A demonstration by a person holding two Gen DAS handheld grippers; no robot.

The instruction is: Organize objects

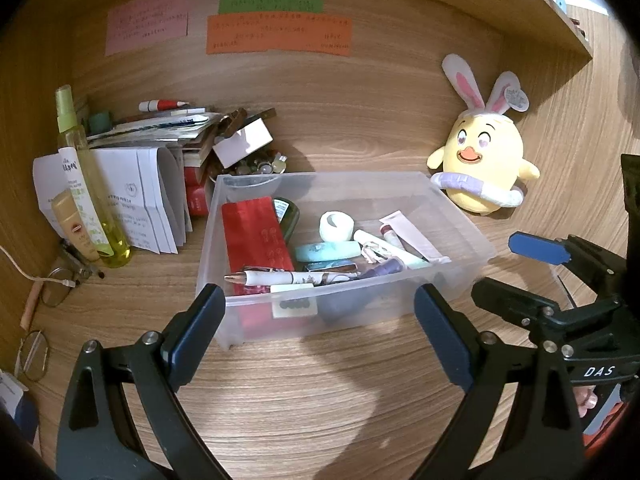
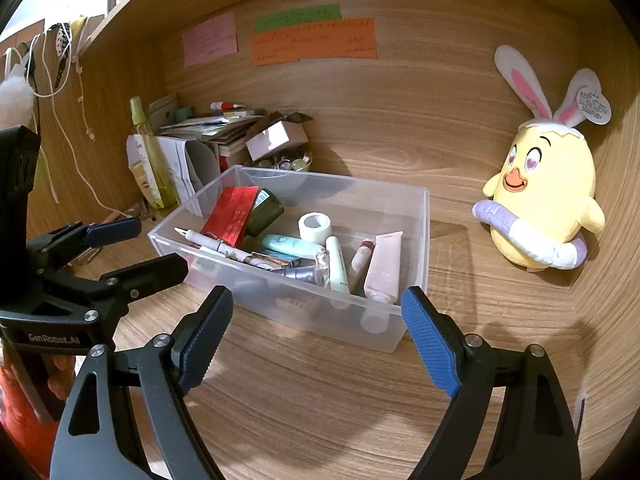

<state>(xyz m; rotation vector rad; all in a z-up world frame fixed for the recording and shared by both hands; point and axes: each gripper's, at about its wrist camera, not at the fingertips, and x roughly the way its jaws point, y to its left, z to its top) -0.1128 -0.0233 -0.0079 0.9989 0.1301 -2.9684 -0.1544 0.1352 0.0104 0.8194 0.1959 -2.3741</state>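
Both claws are hovering wide open and empty over the wooden tabletop (image 1: 320, 380), the left claw (image 1: 316, 320) and the right claw (image 2: 318, 320) each facing the near wall of the clear plastic bin (image 2: 416, 248), which is sitting mid-tabletop. Small things are lying loose and crossed inside: a red box (image 1: 256, 240), a white pen (image 1: 280, 278), a roll of white tape (image 2: 314, 226), a pink tube (image 2: 384, 268). Reaching in is likely risking a fingertip catching the thin rim and shoving or tipping the light bin. Pinching one tube could drag its neighbours along. Left of the bin, a spray bottle (image 1: 80, 168) is standing beside leaning papers (image 1: 148, 200), so a wide swing could topple them; the plush chick (image 2: 548, 200) is sitting well clear.
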